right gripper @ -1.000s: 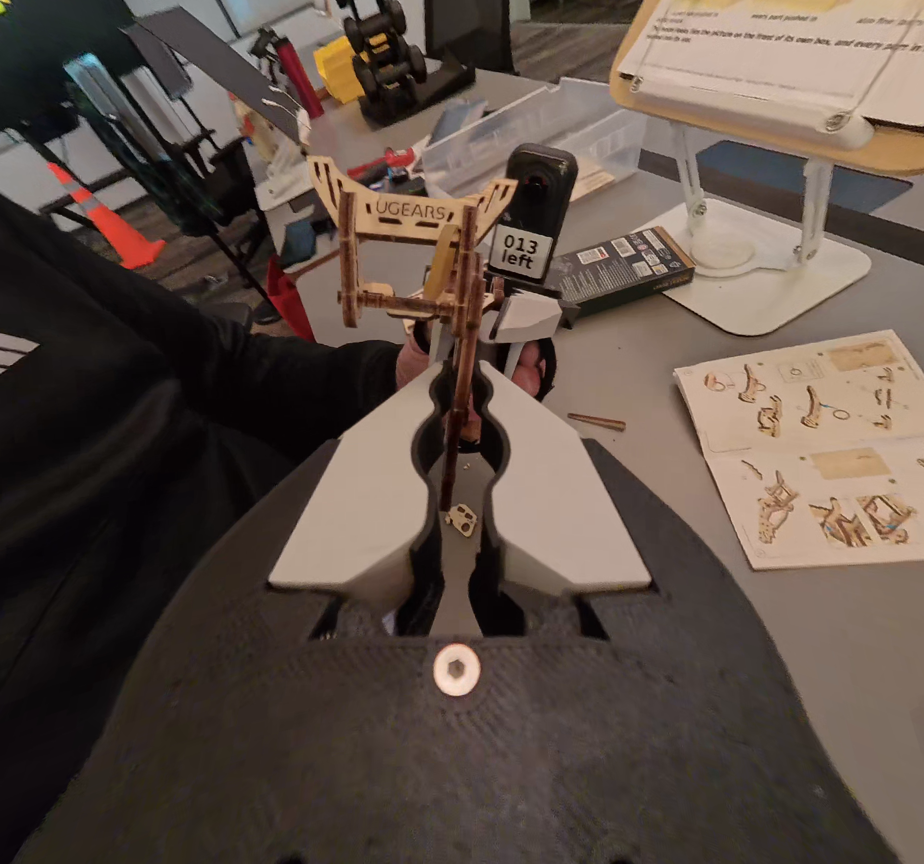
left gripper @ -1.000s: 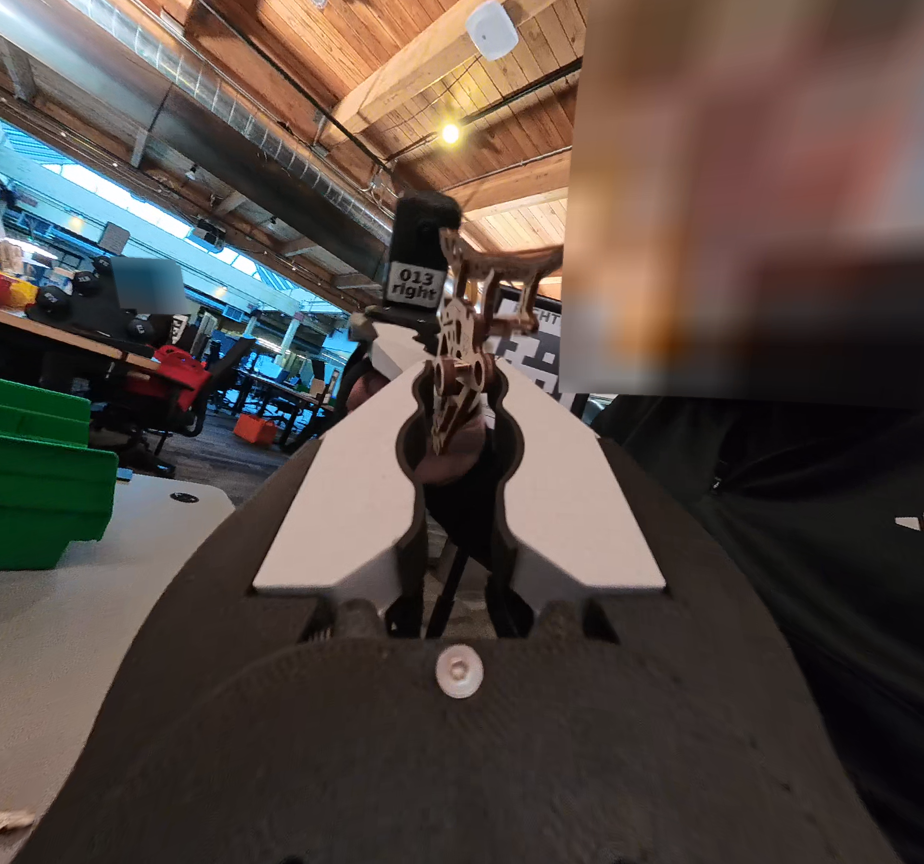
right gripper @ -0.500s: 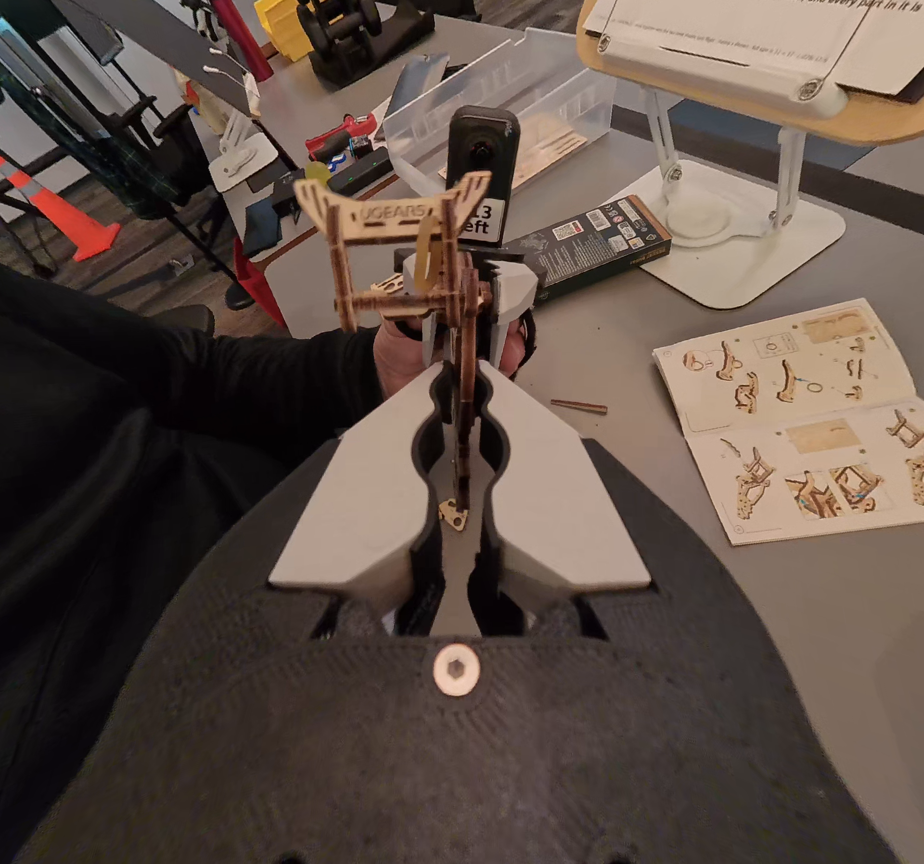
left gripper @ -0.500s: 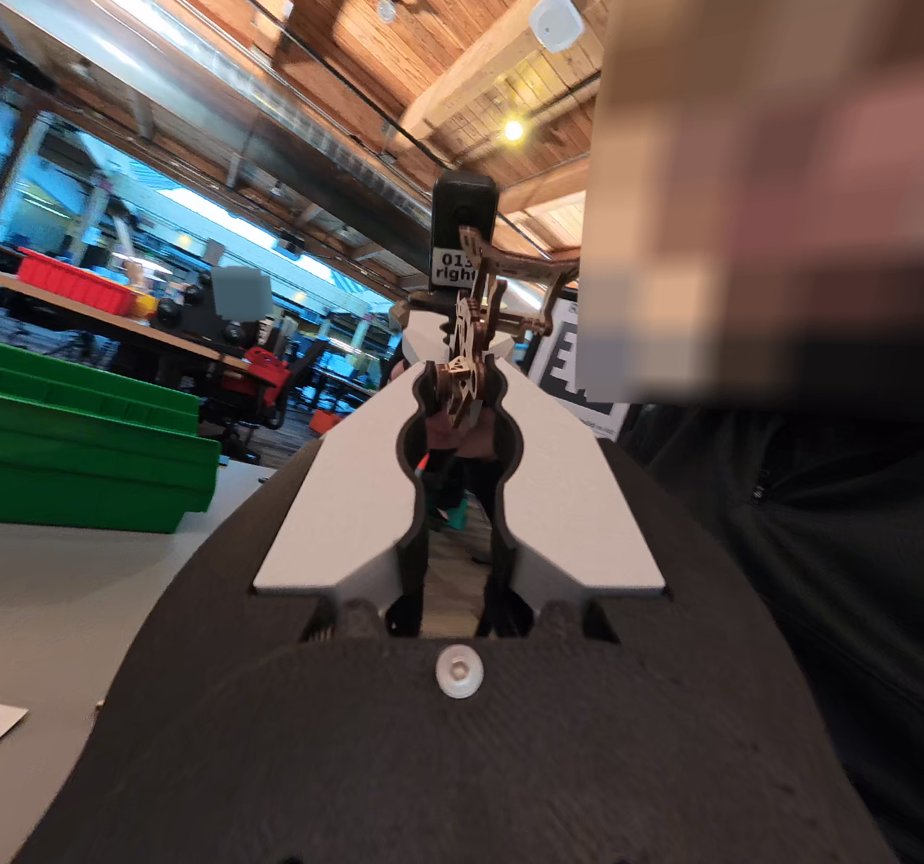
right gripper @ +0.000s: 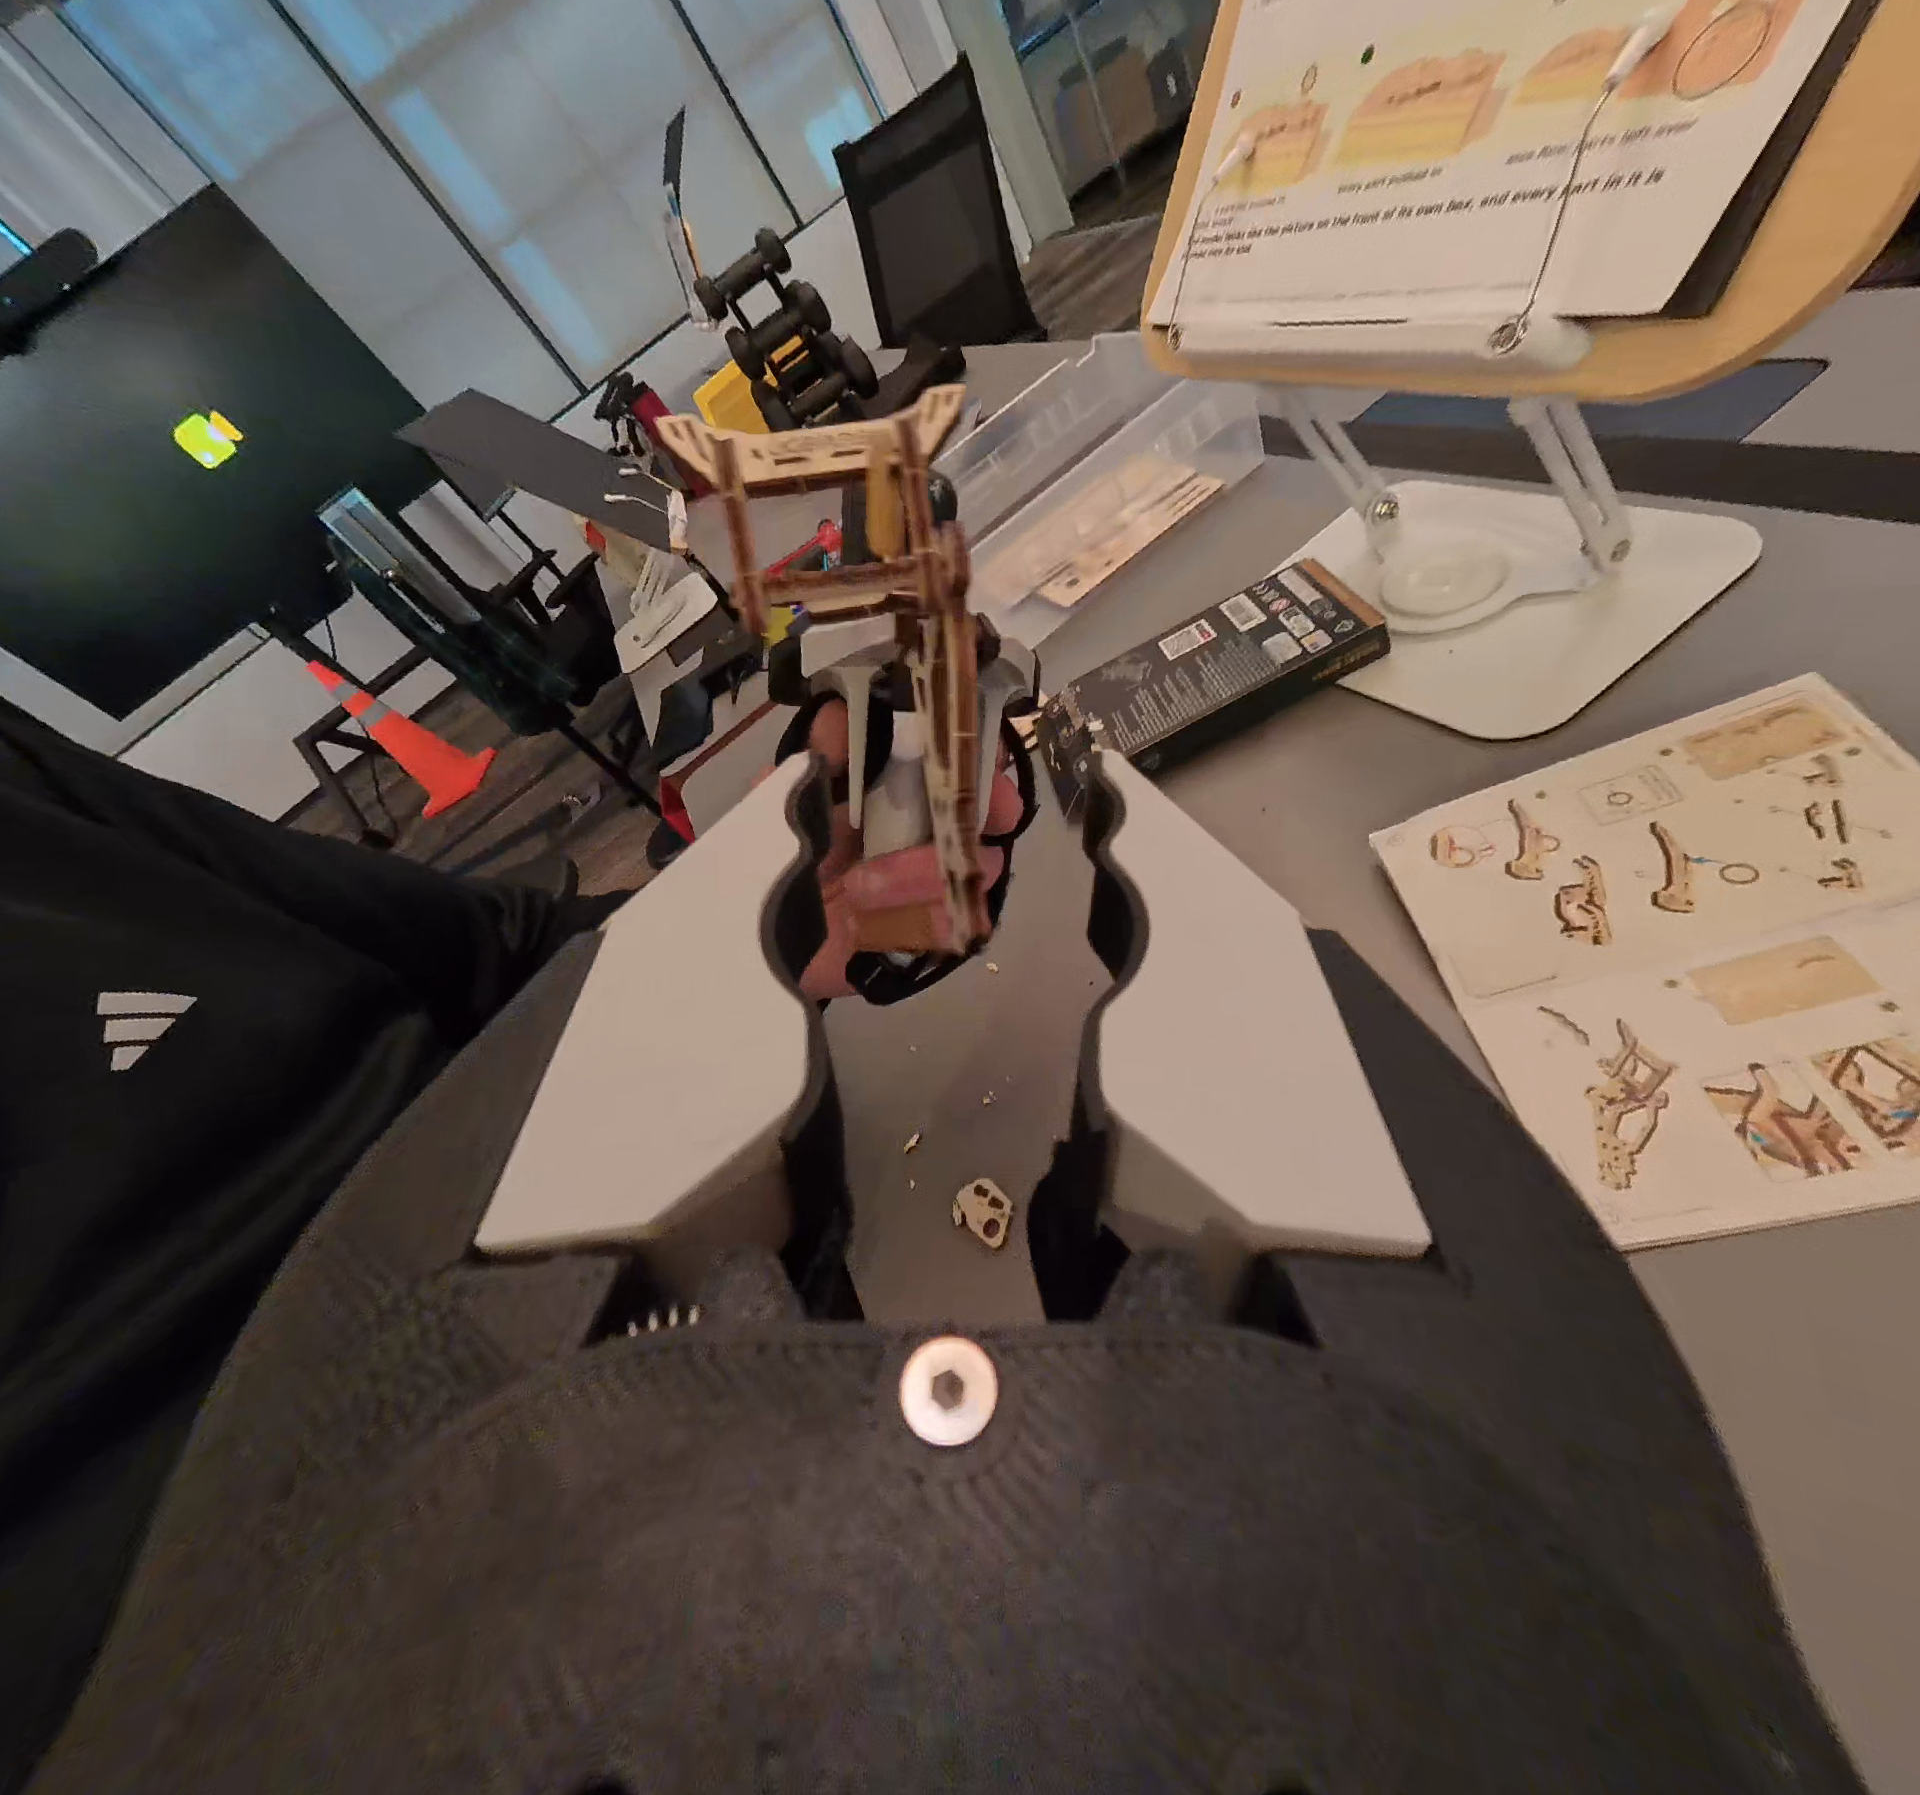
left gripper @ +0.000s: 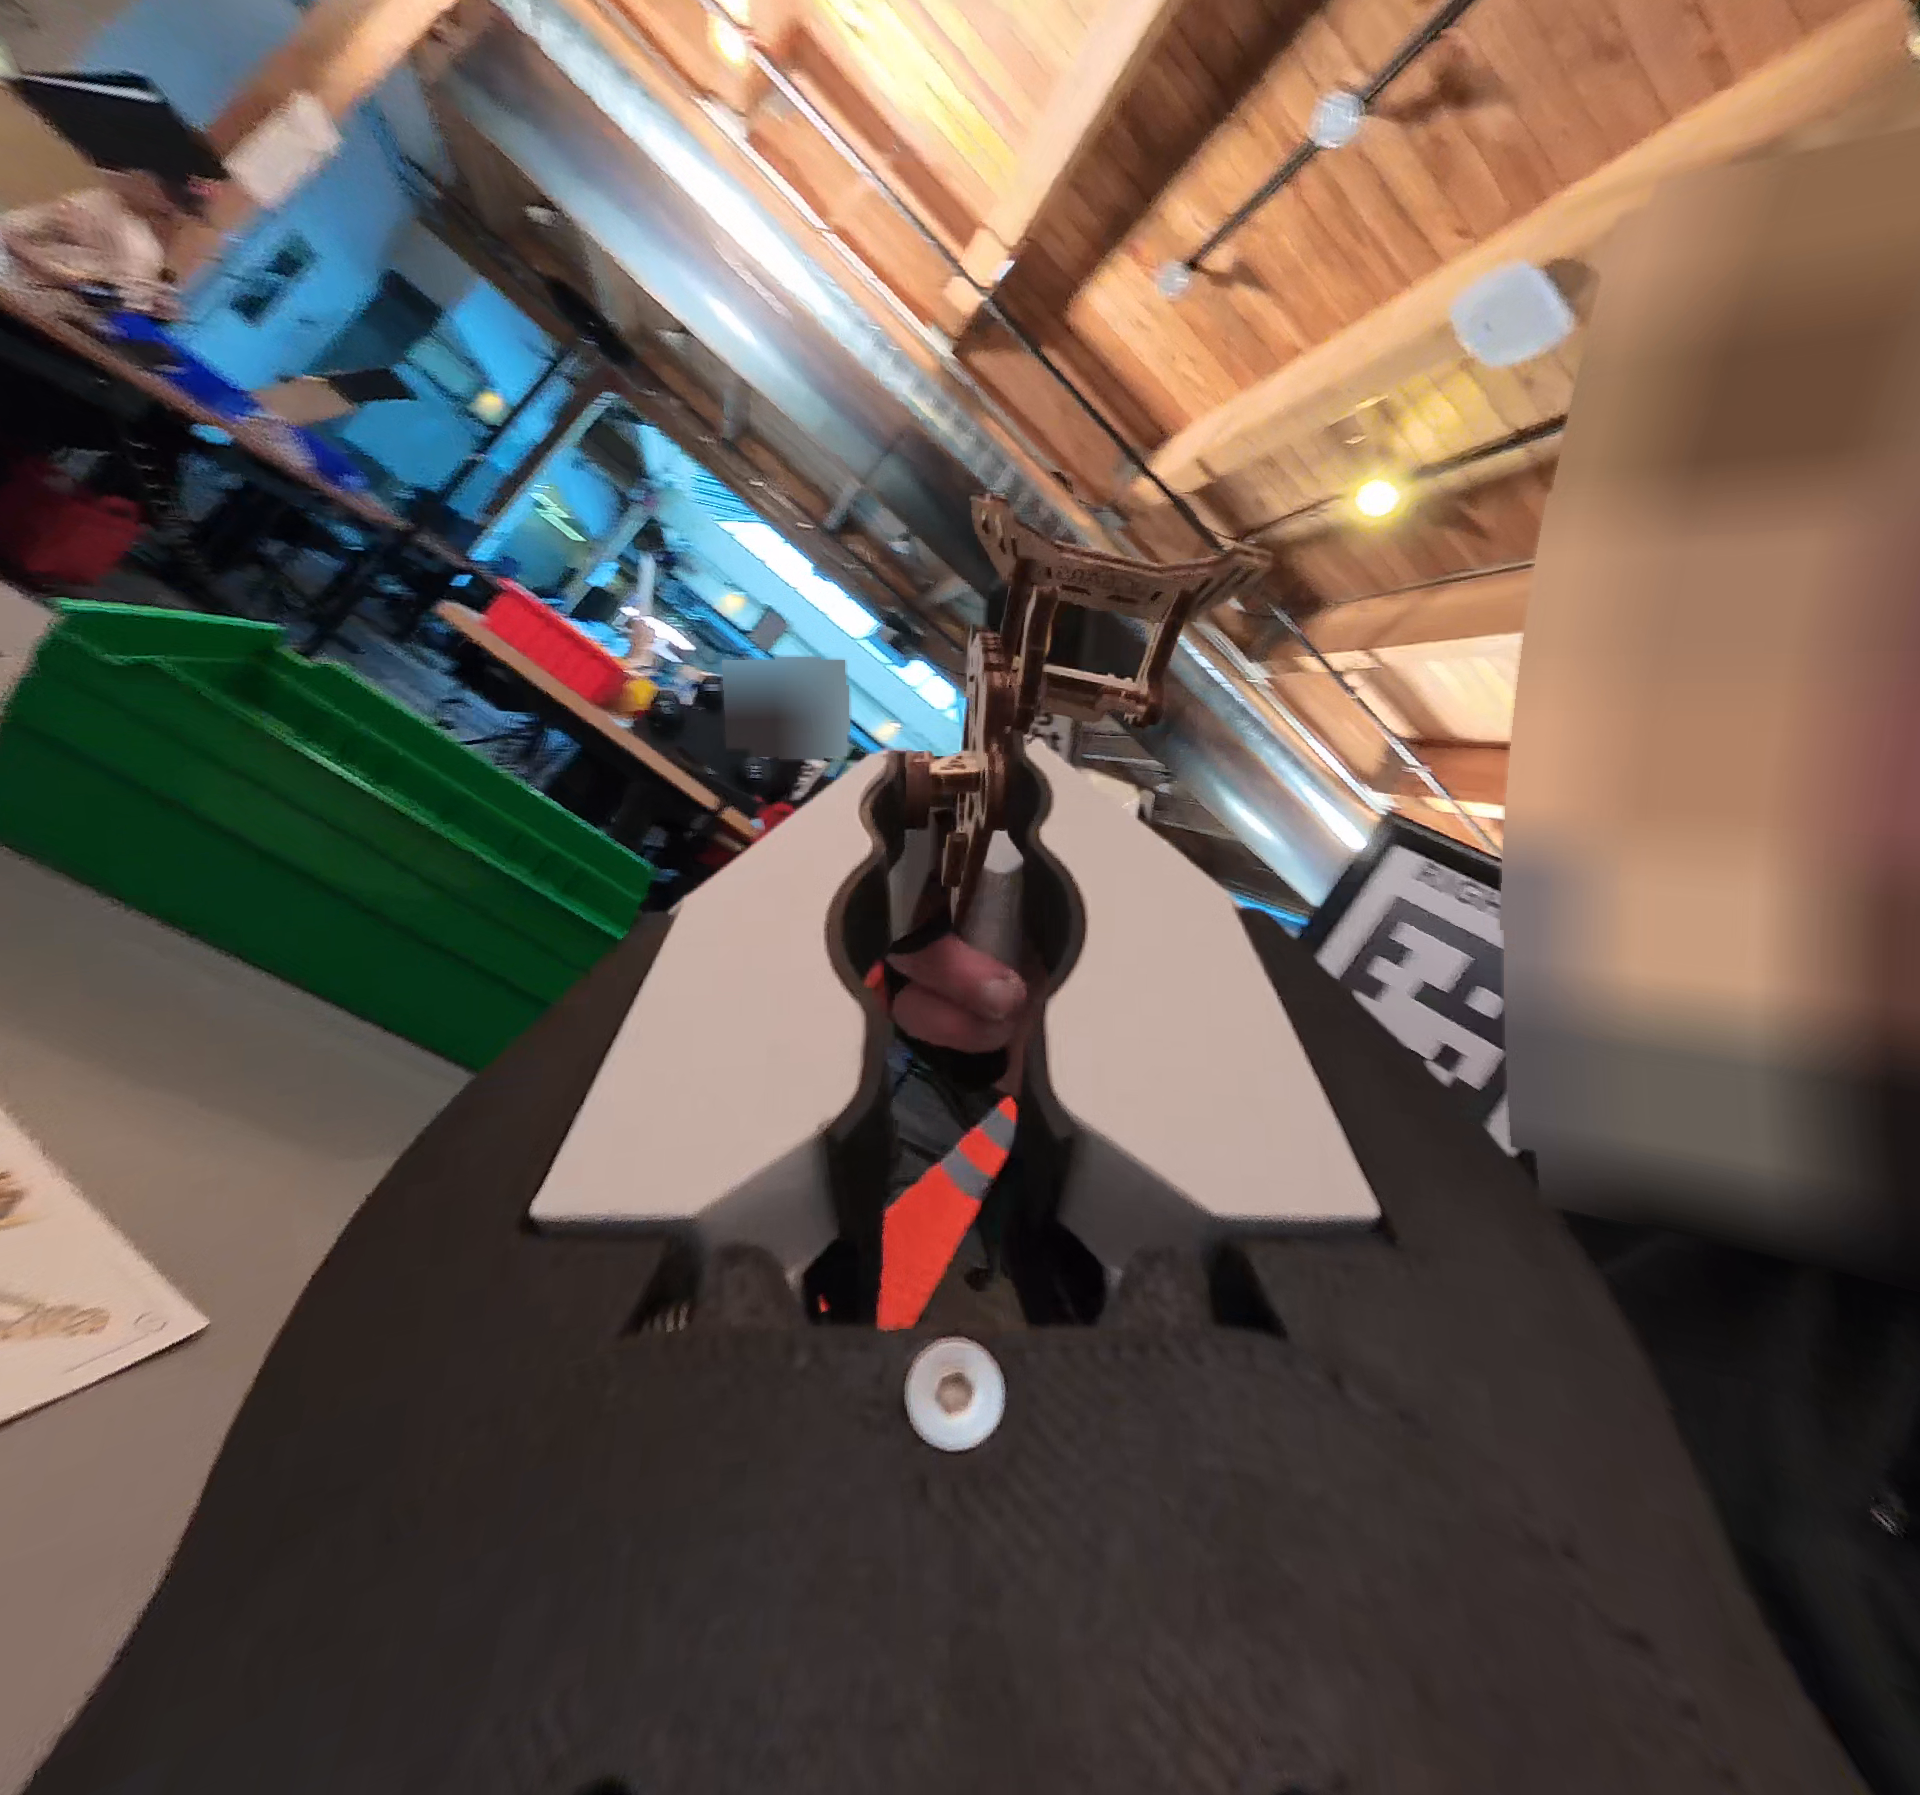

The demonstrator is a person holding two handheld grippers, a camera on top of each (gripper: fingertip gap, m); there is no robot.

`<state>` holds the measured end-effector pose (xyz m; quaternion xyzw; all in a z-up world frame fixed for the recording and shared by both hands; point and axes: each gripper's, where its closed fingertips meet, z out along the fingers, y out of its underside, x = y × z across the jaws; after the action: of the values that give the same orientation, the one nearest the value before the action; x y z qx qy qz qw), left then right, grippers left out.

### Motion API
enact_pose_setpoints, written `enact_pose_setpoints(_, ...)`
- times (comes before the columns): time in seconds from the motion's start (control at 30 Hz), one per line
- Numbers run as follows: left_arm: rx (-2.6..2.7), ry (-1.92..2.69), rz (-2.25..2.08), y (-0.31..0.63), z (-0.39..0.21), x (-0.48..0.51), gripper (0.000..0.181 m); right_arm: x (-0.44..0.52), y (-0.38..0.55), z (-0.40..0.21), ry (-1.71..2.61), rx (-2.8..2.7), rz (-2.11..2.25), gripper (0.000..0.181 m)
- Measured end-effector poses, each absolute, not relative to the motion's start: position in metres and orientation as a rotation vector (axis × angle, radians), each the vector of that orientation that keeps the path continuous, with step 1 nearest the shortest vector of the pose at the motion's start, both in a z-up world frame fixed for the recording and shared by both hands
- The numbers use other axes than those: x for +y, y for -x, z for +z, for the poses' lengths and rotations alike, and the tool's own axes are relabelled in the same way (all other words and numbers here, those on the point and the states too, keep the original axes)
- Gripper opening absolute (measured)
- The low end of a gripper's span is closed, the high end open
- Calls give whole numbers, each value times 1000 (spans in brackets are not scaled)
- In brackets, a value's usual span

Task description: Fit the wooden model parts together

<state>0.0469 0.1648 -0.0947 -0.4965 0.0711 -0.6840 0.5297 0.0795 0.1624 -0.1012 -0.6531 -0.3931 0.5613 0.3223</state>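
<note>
The wooden model (right gripper: 831,540), a pale laser-cut frame with a long side plate, is held in the air over the grey table (right gripper: 1299,789). My left gripper (left gripper: 961,769) is shut on the model's lower plate. The frame (left gripper: 1101,623) sticks up past the left gripper's tips. In the right wrist view, the left gripper (right gripper: 920,685) shows beyond my right one, with a hand behind it. My right gripper (right gripper: 951,779) is open. Its jaws stand wide on either side of the model's plate without touching it. A small loose wooden piece (right gripper: 982,1207) lies on the table below.
An open instruction booklet (right gripper: 1683,945) lies at the right, and its corner shows in the left wrist view (left gripper: 62,1298). A black box (right gripper: 1226,665), a clear tray (right gripper: 1101,478) and a white book stand (right gripper: 1558,550) are behind. Green bins (left gripper: 291,810) stand at the left. A dark sleeve (right gripper: 260,966) is close. My hands' fingertips stand some 4 cm from each other. Both grippers' tips are roughly 25 cm from the small loose wooden piece (right gripper: 982,1207).
My right gripper has opened and let go of the model's plate. The left gripper still holds the model and has tilted, and both views have swung.
</note>
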Motion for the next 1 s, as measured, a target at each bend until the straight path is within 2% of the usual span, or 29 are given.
enact_pose_setpoints(0.27, 224, 1268, -1321, -46, -84, 165, 16, 166, -86, -89, 1631, -1051, 1437, 48)
enact_pose_setpoints(0.3, 250, 1281, -1261, -47, -82, 164, 16, 163, -87, -86, 1601, -1076, 1416, 50)
enact_pose_setpoints(0.37, 293, 1303, -1166, -49, -78, 162, 16, 153, -87, -80, 1531, -1145, 1390, 66)
enact_pose_setpoints(0.5, 368, 1327, -1052, -57, -71, 157, 16, 142, -83, -61, 1405, -1196, 1398, 78)
enact_pose_setpoints(0.6, 402, 1328, -1011, -62, -66, 153, 16, 137, -83, -50, 1346, -1233, 1454, 74)
enact_pose_setpoints(0.7, 441, 1312, -960, -65, -59, 147, 16, 135, -84, -45, 1294, -1271, 1513, 59)
enact_pose_setpoints(1.0, 513, 1288, -869, -73, -51, 137, 16, 128, -84, -33, 1197, -1272, 1663, 45)
